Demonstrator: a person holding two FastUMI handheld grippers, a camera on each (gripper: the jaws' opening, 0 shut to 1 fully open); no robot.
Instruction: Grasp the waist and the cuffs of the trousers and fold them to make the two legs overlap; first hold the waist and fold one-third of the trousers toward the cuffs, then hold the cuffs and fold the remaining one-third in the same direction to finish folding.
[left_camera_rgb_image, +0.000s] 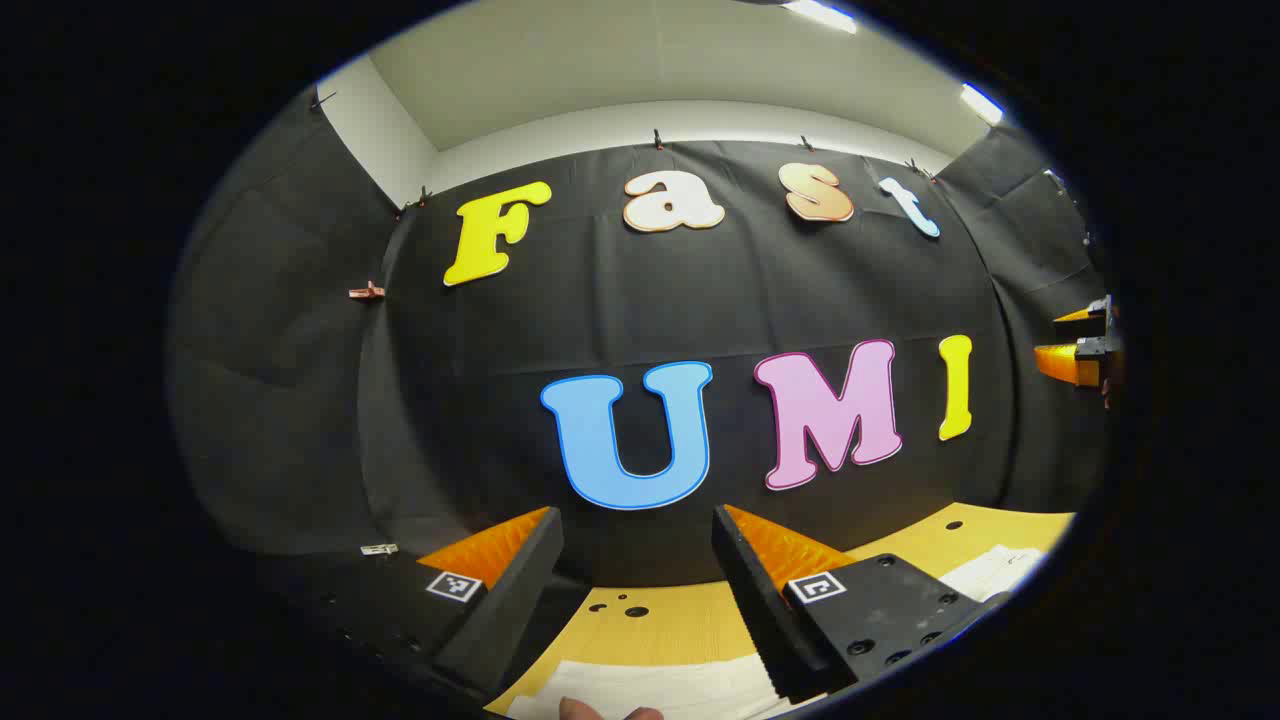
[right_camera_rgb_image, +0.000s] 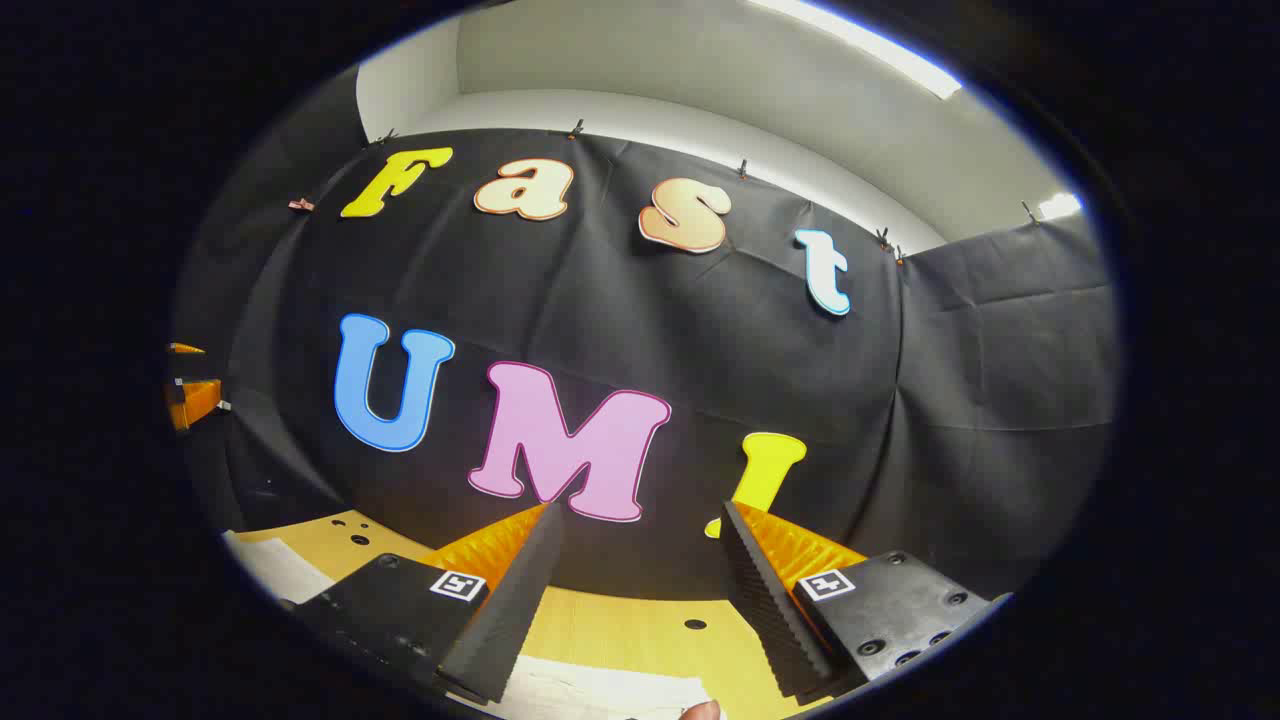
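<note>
Holding both tongs raised and level, the person points them at the booth wall and not down at the counter (left_camera_rgb_image: 650, 625). The left tongs (left_camera_rgb_image: 637, 600) are released, with a wide gap between the two fingers and nothing in it. The right tongs (right_camera_rgb_image: 640, 600) are released in the same way and also carry nothing. The trousers (left_camera_rgb_image: 660, 690), a pale cloth, lie flat on the wooden counter just under the fingers; in the right gripper view the same cloth (right_camera_rgb_image: 590, 692) shows at the bottom edge. I judge that the tongs are held apart and spread because the grasp of the waist and cuffs is not yet made, so the folding is at its start.
</note>
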